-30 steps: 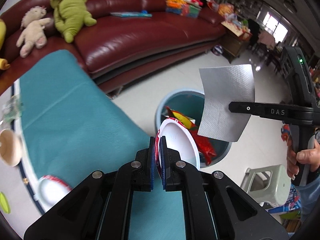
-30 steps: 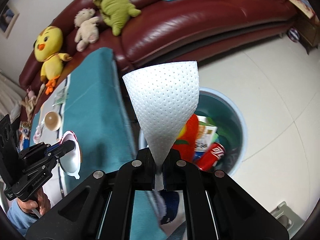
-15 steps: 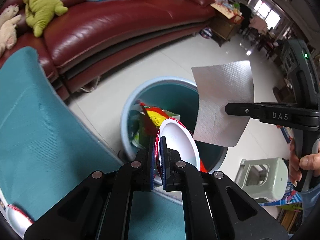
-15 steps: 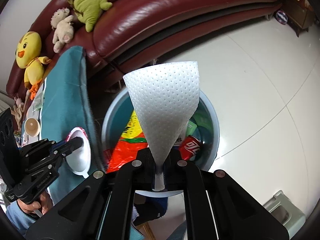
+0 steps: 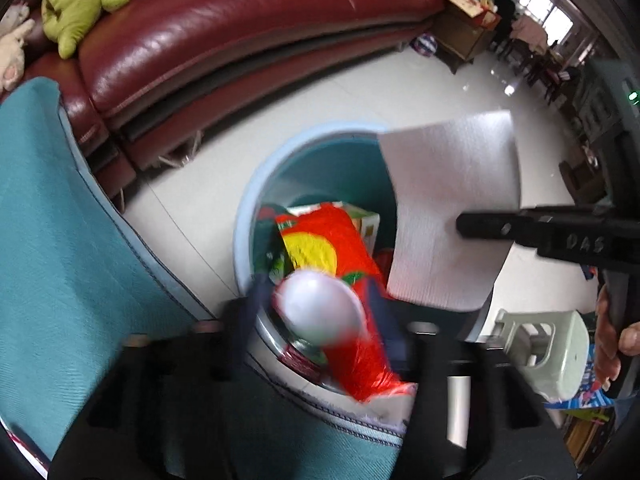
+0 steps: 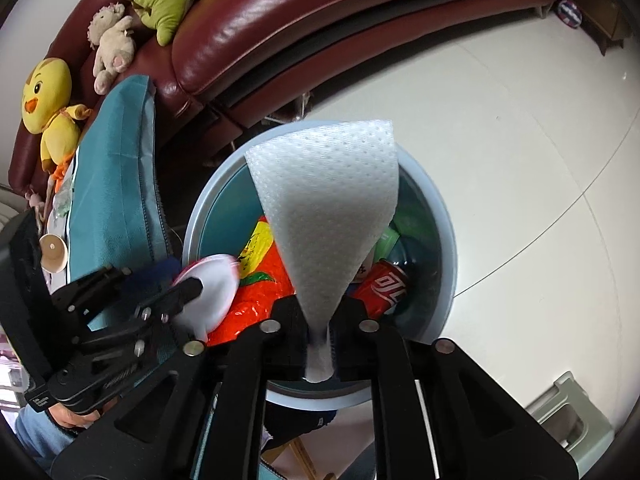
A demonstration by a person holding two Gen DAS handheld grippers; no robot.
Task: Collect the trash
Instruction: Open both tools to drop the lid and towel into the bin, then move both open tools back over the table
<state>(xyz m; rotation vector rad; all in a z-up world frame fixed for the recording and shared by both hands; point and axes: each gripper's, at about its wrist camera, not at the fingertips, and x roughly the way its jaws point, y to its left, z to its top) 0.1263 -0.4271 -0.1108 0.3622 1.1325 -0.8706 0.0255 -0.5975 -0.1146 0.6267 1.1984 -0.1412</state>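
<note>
Two pieces of trash are over the round pale-blue plastic bin (image 6: 448, 248) with the teal inside; it stands on the floor just beside the teal-covered table (image 5: 60, 220).

Bin: already holds a red-and-yellow foil snack bag (image 5: 332, 248) and a red drink can (image 6: 384, 286). Room is left on the can side.

White dimpled paper towel (image 6: 332, 208): pinched at its lower corner in your right gripper (image 6: 319, 340), jaws clamped on it, sheet fanning upward above the opening. Judgement: bring the sheet lower and keep it centred before you let go, since light paper may drift past the rim.

Small white paper bowl with a red rim (image 5: 320, 306): sits between the fingers of your left gripper (image 5: 316, 312), whose jaws stand apart in the left wrist view. Motion blur hides whether anything touches it. It lies over the near rim, above the snack bag. Judgement: this is the release step for the bowl. Hold your hand still and watch that it falls inward, not onto the table edge. If it hangs on a finger, tip forward slightly.
</note>
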